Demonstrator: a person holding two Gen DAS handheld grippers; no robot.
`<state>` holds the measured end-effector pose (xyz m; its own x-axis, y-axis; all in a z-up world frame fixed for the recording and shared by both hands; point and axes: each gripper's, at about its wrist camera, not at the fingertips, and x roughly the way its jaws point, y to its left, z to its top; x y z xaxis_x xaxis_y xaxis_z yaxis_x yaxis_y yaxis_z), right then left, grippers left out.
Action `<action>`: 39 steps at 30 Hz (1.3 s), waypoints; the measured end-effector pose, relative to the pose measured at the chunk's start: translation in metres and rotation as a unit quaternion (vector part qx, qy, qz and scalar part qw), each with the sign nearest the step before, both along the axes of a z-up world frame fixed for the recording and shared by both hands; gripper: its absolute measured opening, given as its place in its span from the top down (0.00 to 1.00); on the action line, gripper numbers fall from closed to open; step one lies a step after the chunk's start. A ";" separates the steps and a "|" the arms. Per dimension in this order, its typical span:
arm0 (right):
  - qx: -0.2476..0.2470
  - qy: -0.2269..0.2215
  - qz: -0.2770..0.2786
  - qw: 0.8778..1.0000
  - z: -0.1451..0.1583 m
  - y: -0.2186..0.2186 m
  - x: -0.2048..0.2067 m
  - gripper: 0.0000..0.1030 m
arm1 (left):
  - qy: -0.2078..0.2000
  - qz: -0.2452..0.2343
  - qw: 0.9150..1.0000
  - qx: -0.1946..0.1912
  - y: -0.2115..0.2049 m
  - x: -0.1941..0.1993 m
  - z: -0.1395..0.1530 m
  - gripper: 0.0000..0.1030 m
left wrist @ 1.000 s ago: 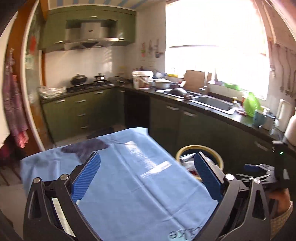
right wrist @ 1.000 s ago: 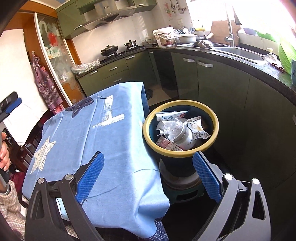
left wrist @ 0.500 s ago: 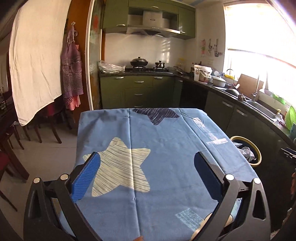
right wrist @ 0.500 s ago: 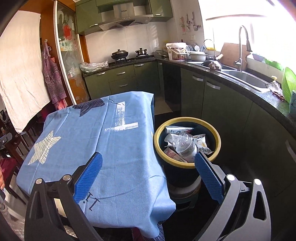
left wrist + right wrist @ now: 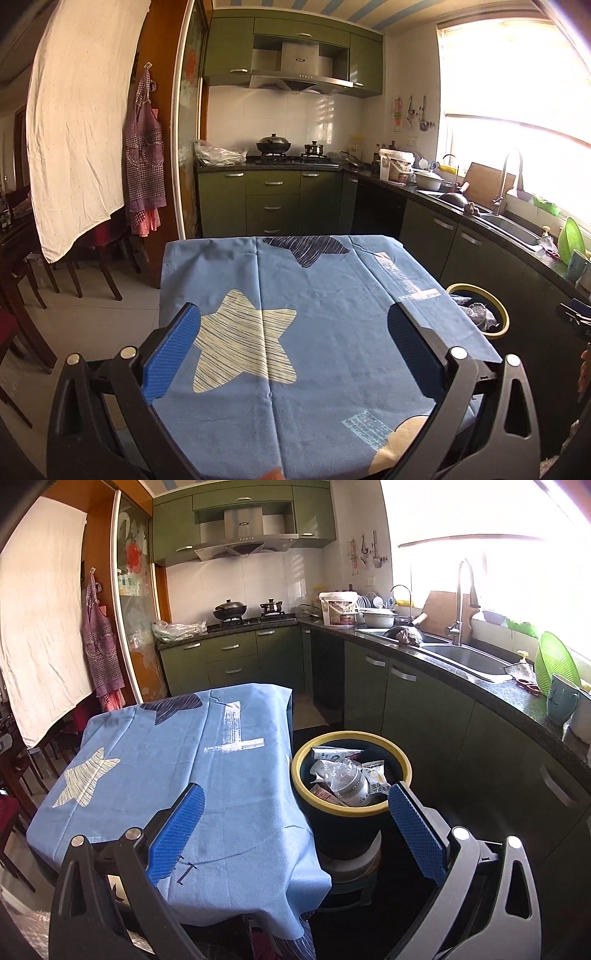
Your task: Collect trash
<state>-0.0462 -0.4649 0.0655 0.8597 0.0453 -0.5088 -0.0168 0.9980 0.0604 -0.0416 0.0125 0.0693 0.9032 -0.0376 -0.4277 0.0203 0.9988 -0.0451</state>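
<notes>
Left gripper [image 5: 293,345] over the blue cloth [image 5: 314,332], jaws wide apart and empty, right gripper [image 5: 293,825] jaws apart too, trash [image 5: 345,775] in the yellow-rimmed bin [image 5: 400,760] at 1 o'clock

I see the counter [image 5: 480,363] draped in a blue star-print cloth [image 5: 317,332], nothing else resting on top.

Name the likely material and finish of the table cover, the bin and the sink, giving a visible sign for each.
Table cover: woven fabric, matte; it creases and drapes over the edges. Bin: probably plastic, smooth dark wall with a moulded yellow rim. Sink: apparently stainless steel, brushed grey with a soft sheen.
</notes>
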 end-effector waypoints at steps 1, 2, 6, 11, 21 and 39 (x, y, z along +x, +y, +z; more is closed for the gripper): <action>-0.001 -0.001 0.000 1.000 0.000 0.000 -0.002 0.05 | -0.003 -0.004 1.000 0.001 -0.002 -0.002 0.002 0.06; 0.000 -0.002 0.002 1.000 0.001 -0.001 -0.003 0.05 | -0.005 -0.005 1.000 0.003 -0.005 -0.004 0.003 0.06; 0.001 -0.008 0.000 1.000 0.005 -0.002 -0.005 0.05 | -0.016 -0.002 1.000 0.015 -0.010 -0.009 0.006 0.06; -0.001 -0.010 0.002 1.000 0.007 -0.002 -0.005 0.05 | -0.014 -0.018 1.000 -0.003 -0.009 -0.009 0.007 0.06; -0.002 -0.009 0.005 1.000 0.008 0.001 -0.005 0.05 | -0.012 -0.023 1.000 -0.003 -0.012 -0.010 0.005 0.06; -0.001 -0.008 0.005 1.000 0.006 0.001 -0.004 0.05 | -0.008 -0.019 1.000 0.002 -0.011 -0.008 0.002 0.06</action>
<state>-0.0502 -0.4641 0.0718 0.8670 0.0532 -0.4955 -0.0284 0.9979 0.0575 -0.0497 0.0013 0.0717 0.9081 -0.0712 -0.4127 0.0599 0.9974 -0.0401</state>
